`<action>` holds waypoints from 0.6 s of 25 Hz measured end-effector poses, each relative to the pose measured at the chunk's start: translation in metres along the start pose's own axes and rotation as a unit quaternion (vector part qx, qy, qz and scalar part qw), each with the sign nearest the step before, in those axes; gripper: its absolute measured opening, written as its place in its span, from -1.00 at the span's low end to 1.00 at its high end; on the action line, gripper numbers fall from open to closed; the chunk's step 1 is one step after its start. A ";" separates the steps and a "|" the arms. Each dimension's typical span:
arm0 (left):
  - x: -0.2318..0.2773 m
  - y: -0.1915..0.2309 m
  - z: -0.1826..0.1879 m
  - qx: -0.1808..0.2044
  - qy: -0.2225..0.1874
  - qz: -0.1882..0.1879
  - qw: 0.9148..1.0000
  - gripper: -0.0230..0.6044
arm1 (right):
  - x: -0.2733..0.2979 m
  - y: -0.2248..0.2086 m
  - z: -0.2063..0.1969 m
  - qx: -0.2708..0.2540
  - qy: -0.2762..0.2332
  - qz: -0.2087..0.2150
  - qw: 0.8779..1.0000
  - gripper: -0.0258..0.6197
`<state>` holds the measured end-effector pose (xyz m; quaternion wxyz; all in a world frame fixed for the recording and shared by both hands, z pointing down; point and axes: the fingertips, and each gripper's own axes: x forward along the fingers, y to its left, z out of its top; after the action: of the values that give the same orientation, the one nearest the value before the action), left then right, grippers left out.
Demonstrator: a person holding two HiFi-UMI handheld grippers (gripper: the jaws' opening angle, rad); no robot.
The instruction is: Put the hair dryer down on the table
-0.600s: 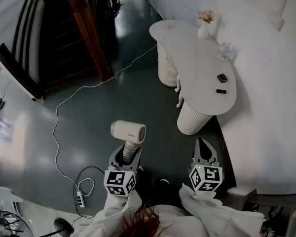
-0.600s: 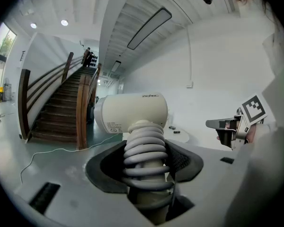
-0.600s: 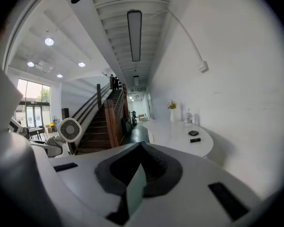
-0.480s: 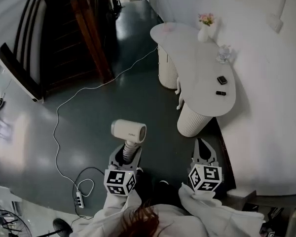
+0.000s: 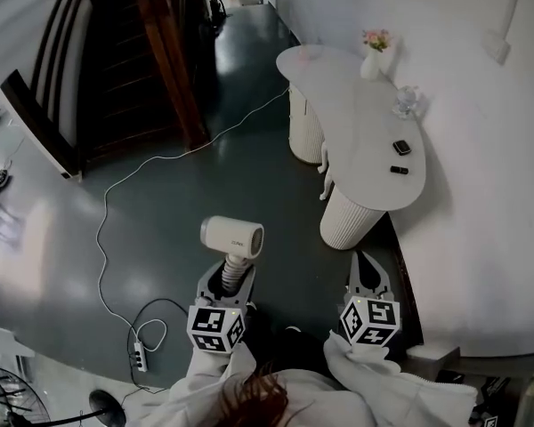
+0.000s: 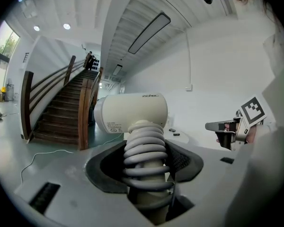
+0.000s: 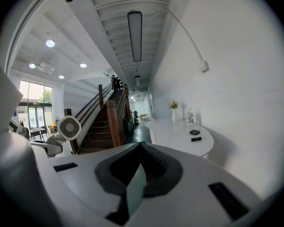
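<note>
A cream hair dryer [image 5: 232, 237] stands upright above the dark floor, nozzle to the left in the head view. My left gripper [image 5: 232, 279] is shut on its handle, which is wrapped in a grey coiled cord [image 6: 143, 157]. The dryer's barrel [image 6: 132, 111] fills the middle of the left gripper view. The white curved table [image 5: 351, 118] lies ahead and to the right, well apart from the dryer. My right gripper [image 5: 364, 258] hovers near the table's pedestal, shut and holding nothing [image 7: 141, 144]. The right gripper view shows the dryer's round rear grille [image 7: 68, 127] at its left.
On the table are a vase of flowers [image 5: 372, 53], a glass item [image 5: 405, 100] and two small dark objects [image 5: 400, 148]. A wooden staircase [image 5: 129, 69] rises at the left. A white cable [image 5: 107, 207] runs over the floor to a power strip [image 5: 141, 358]. A white wall borders the right.
The head view has shifted a little, so the table sits slightly further right. Both grippers and the hair dryer keep their places.
</note>
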<state>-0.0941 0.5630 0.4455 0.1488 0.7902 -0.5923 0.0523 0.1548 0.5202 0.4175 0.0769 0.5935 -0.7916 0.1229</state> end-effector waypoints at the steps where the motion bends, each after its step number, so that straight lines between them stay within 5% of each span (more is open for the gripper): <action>1: -0.001 -0.001 -0.001 0.000 0.000 0.000 1.000 -0.20 | -0.001 0.000 0.000 -0.001 -0.001 0.000 1.000 -0.77; 15: 0.057 0.015 0.010 0.011 -0.003 -0.019 1.000 -0.20 | 0.047 -0.018 -0.002 0.019 0.004 -0.016 1.000 -0.77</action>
<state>-0.0920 0.5038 0.4536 0.1392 0.8029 -0.5771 0.0540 0.1584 0.4733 0.4341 0.0706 0.6072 -0.7791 0.1391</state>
